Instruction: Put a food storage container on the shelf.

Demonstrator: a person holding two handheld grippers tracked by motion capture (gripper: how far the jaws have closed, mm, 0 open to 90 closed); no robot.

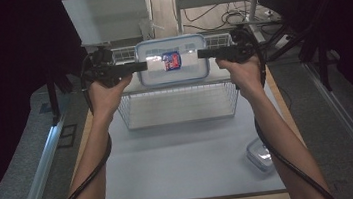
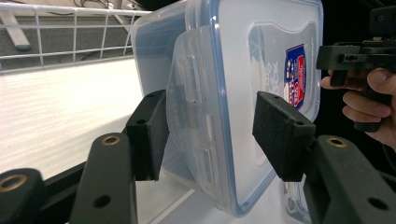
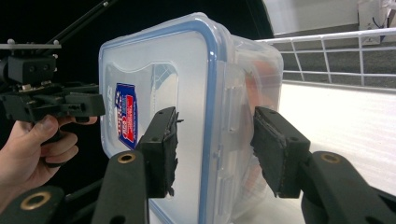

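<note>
Clear plastic forms the container [image 1: 172, 59], a rounded rectangular box with a blue-rimmed lid and a blue and red label [image 1: 171, 61] on its top. It is held level above the far edge of the bench [image 1: 182, 164], over the white wire basket [image 1: 180, 106] that sits toward the far side. The left gripper [image 1: 141, 65] meets its left end and the right gripper [image 1: 202, 53] its right end. In the left gripper view the matte black foam-faced jaws straddle the translucent locking flap [image 2: 194, 116] on the box's end, one pad against the underside and the other near the lid; a small gap shows at the lid side, so I cannot tell whether they are clamped. The right gripper view shows the same: worn, roughened pads stand either side of the opposite flap [image 3: 231, 126], close but not clearly pressing. A second, smaller clear container [image 1: 260, 154] lies near the bench's right edge, toward the near corner. The bench top is smooth pale grey with a wooden rim.
</note>
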